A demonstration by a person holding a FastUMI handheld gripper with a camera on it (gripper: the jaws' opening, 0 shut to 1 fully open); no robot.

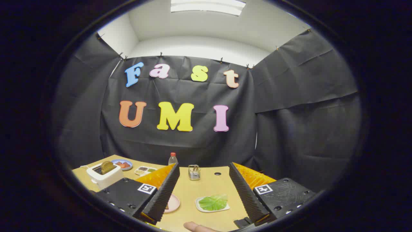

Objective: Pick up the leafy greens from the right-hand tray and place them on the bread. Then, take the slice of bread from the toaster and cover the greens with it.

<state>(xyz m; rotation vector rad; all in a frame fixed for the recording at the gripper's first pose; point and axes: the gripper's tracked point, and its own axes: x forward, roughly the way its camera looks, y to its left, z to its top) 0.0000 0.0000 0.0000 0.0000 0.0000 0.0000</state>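
**Gripper wide above the greens**

The hand-held gripper [204, 193] hovers over the desk [206, 183] with its fingers spread wide, gripping nothing. Between them lie the greens [213, 202] on a white tray [200, 206]; a pink plate [173, 203] sits by the left finger. Beyond stand a metal holder [194, 172] and a bottle [173, 159]. Far left, the toaster [104, 176] holds a bread slice [107, 167].

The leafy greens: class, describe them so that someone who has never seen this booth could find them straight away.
Start at the wooden table and look between the open gripper's two fingers. There a small white tray lies beside a pink plate. The leafy greens rest on that tray, the only flat, bright green leaf on the table.
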